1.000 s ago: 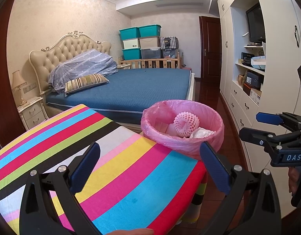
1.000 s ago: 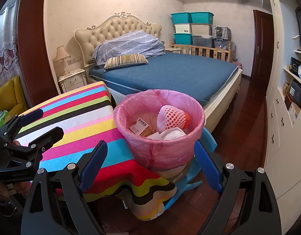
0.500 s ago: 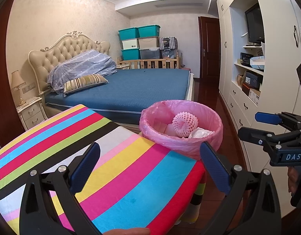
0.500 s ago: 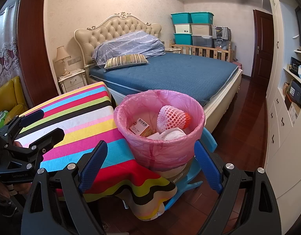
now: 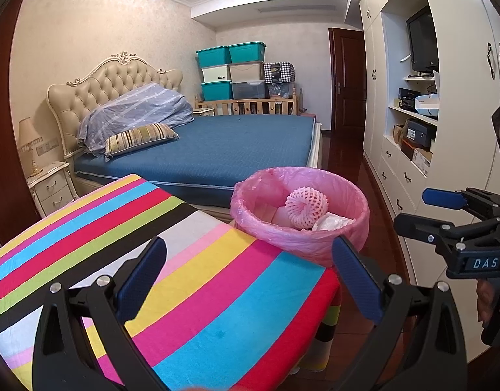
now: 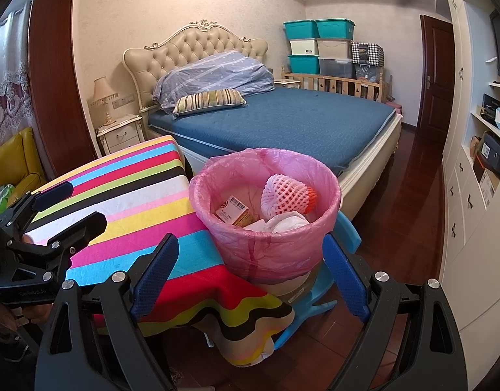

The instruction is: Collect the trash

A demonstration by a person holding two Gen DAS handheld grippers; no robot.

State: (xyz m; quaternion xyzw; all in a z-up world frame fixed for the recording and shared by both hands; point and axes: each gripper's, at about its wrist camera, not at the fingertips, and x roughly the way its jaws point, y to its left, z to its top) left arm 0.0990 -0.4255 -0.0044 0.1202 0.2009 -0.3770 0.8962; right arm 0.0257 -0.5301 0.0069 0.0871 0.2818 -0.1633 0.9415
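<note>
Almost nothing is changed since the earlier frames: both grippers are kept nearly in the same place. The left gripper is held wide apart and empty above the striped tablecloth. The right gripper is also spread wide and empty, in front of the pink-lined trash bin. The bin is placed on a blue stool just beside the table corner. Inside it a foam fruit net, a small carton and crumpled paper are seen. Behind it the bed is seen.
</note>
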